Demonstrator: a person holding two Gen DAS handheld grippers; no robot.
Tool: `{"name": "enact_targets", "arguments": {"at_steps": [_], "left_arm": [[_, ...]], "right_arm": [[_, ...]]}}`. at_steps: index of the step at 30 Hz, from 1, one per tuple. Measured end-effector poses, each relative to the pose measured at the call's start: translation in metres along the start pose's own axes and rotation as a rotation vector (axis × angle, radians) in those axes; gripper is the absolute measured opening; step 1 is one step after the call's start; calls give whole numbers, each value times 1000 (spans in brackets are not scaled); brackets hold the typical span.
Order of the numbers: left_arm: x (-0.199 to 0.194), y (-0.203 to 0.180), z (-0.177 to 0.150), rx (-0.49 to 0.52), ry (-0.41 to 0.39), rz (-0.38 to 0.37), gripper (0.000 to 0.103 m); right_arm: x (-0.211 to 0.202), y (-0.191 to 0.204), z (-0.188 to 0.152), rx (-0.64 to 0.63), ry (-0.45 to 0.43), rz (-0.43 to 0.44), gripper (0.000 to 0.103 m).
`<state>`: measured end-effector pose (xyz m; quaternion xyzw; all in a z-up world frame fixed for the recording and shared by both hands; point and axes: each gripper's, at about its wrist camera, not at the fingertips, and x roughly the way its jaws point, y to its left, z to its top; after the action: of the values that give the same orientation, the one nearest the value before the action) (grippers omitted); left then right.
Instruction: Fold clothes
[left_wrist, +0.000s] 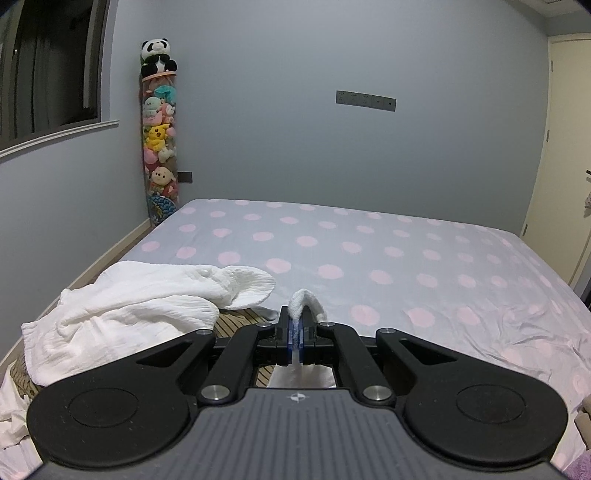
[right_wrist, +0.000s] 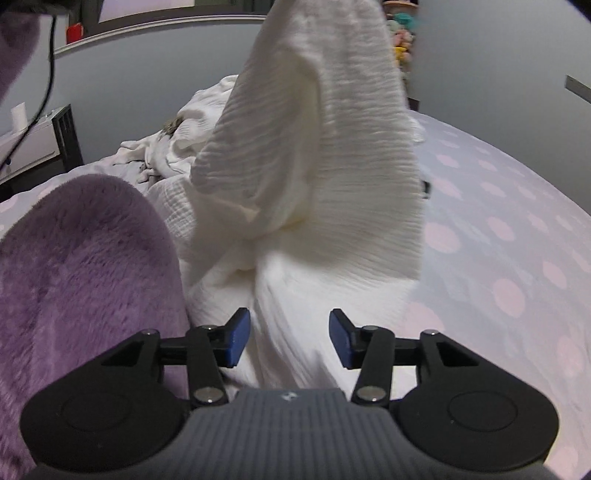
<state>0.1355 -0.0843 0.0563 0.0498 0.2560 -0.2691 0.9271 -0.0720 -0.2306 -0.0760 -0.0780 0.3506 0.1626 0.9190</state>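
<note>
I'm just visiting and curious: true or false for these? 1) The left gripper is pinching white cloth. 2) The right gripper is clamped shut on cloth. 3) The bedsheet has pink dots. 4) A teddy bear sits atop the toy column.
1) True: the left gripper is shut on a fold of the white garment.
2) False: the right gripper is open, with the cloth between its fingers.
3) True: the bedsheet shows pink dots.
4) False: a panda sits on the toy column.

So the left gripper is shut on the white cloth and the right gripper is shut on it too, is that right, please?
Not quite. The left gripper is shut on the white cloth, but the right wrist view shows the right gripper open, its fingers apart over the cloth.
</note>
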Motion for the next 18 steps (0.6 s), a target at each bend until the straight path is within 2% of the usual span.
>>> {"name": "enact_targets", "arguments": {"at_steps": [7,10,11,12,13,18], "left_arm": [[-8,7,-2,-13,-2,7,1],[-11,10,-1,-16,-5,10,1],[-12,11,-2,-17,-6,11,1],[-13,11,-2,-17,-7,11,1],[-14,12,-2,-18,-8,13,1],[-25,15,0,-31,-24,23,1]], "right_arm": [[45,2,16,-27,18,17,49],[46,-3,16,-11,28,10,39],[46,-5,16,-6,31,7,29],[47,-7,16,-1,34,5,12],[47,-9,16,4,37,2,9],[7,-30,16,41,-34,-93,8]]}}
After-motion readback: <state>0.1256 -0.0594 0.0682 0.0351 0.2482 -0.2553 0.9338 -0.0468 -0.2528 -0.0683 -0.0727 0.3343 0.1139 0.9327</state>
